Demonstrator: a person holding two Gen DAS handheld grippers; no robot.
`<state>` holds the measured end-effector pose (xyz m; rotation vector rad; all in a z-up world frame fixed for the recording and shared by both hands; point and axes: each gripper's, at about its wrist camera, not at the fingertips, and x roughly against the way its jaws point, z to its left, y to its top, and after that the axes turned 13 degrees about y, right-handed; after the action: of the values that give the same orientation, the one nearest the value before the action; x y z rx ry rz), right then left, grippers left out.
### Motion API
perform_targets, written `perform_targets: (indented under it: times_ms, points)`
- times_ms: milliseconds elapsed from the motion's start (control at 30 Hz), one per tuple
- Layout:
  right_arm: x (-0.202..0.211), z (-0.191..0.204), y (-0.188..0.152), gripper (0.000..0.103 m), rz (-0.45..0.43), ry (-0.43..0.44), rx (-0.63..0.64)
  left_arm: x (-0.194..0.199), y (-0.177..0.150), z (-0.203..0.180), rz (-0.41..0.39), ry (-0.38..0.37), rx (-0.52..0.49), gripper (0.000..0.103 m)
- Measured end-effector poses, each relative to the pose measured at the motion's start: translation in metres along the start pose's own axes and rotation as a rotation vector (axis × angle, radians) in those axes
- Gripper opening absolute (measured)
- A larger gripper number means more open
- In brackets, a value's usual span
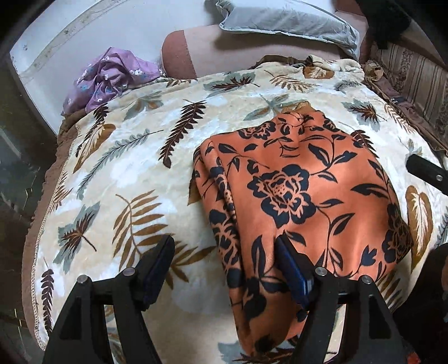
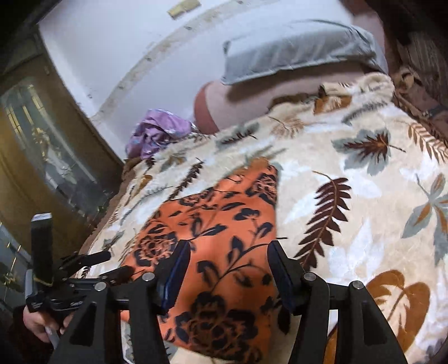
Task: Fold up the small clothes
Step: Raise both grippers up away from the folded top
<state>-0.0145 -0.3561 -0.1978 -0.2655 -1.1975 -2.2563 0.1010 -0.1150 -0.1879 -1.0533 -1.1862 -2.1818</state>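
An orange cloth with a dark floral print (image 1: 296, 193) lies folded on a cream leaf-patterned blanket (image 1: 126, 173). My left gripper (image 1: 225, 250) is open over the cloth's near left edge; its right finger rests on the cloth and its left finger is over the blanket. The cloth also shows in the right wrist view (image 2: 224, 224). My right gripper (image 2: 228, 260) is open and hovers over the cloth's near part. The left gripper's body (image 2: 56, 280) shows at the lower left of the right wrist view, held by a hand.
A crumpled purple floral garment (image 1: 112, 75) lies at the blanket's far left corner. A grey pillow (image 1: 285, 22) lies at the head of the bed by a white wall. The bed's left edge (image 1: 42, 224) drops to a dark floor. A glass cabinet (image 2: 42, 140) stands at left.
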Motion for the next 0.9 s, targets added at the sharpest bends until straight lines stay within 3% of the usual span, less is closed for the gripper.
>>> perform_targets:
  times_ms: [100,267,400,633,900]
  points:
    - [-0.006,0.006,-0.008,0.060,0.034,0.016,0.001,-0.002,-0.004,-0.001,0.004,0.010,0.001,0.075]
    - [-0.042,-0.008,-0.024,0.060,0.194,-0.032,-0.055,-0.013,-0.009,-0.005,0.023,0.025,-0.005,0.075]
    - [-0.047,-0.001,-0.027,0.060,0.211,-0.069,-0.011,-0.015,-0.012,-0.007,0.022,0.038,0.001,0.076]
    - [-0.011,0.013,-0.022,0.061,0.100,-0.064,-0.026,0.007,-0.011,-0.001,-0.003,0.085,0.005,0.076]
    - [0.051,0.063,-0.007,0.061,-0.049,-0.108,0.059,0.082,-0.004,0.022,-0.136,0.167,0.080,0.079]
